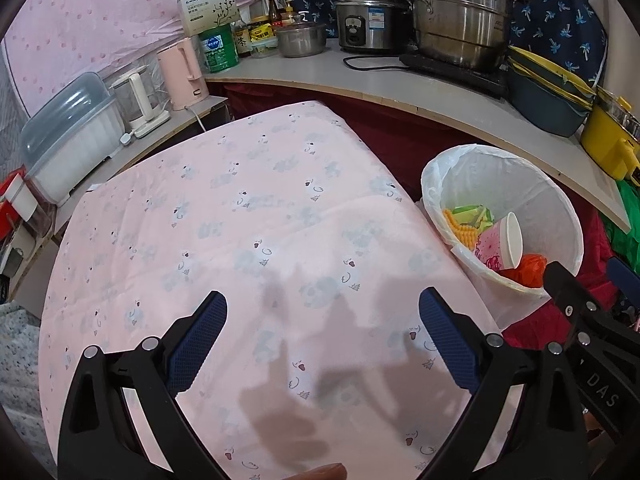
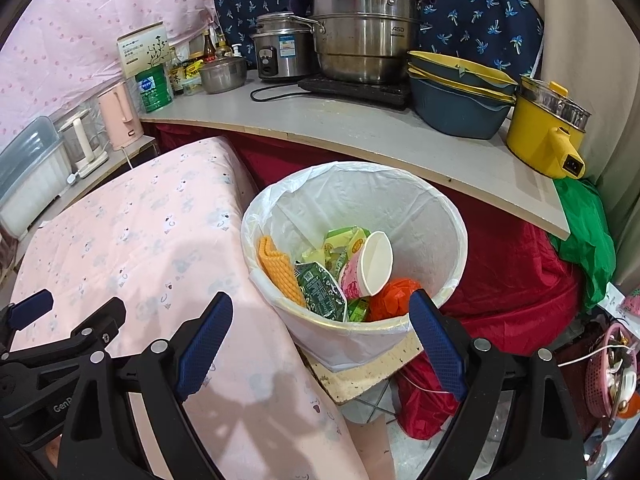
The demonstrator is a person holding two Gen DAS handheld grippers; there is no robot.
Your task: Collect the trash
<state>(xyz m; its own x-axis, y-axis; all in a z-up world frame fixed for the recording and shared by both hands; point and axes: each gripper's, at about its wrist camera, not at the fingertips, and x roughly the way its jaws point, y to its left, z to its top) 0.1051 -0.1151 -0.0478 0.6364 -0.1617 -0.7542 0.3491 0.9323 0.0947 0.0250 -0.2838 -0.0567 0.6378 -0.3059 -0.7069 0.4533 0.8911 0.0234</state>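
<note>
where the pink cloth drops off at its right edge, a round white bin (image 2: 356, 264) stands lined with a thin crinkled plastic bag (image 2: 360, 196) folded over its rim. inside it the trash lies heaped: a paper cup (image 2: 368, 268) on its side with a pink printed wall and plain white inside, a ridged orange wafer-like piece (image 2: 278, 270) leaning against the left wall, a dark green glossy wrapper (image 2: 320, 288), yellow-green packets (image 2: 340, 242) behind, and a crumpled orange bag (image 2: 394, 294) at the front. the bin sits on a speckled flat board (image 2: 368, 372) over tiled floor, with red shiny fabric (image 2: 508, 280) bunched to its right. the right claw (image 2: 320, 340) hangs just in front of the bin, its blue textured pads spread wide with nothing between them. the left claw (image 1: 322, 340) is likewise spread and empty above the pink surface (image 1: 240, 220), a soft cloth printed with pale grey animals; the bin (image 1: 516, 208) lies to its right. behind runs a curved grey counter (image 2: 360, 128) with a stacked stainless steamer pot (image 2: 360, 40), a rice cooker (image 2: 280, 56), nested blue-and-yellow basins (image 2: 456, 100), a yellow electric pot (image 2: 544, 132), a green tin (image 2: 152, 88) and a pink kettle (image 2: 120, 120).
</note>
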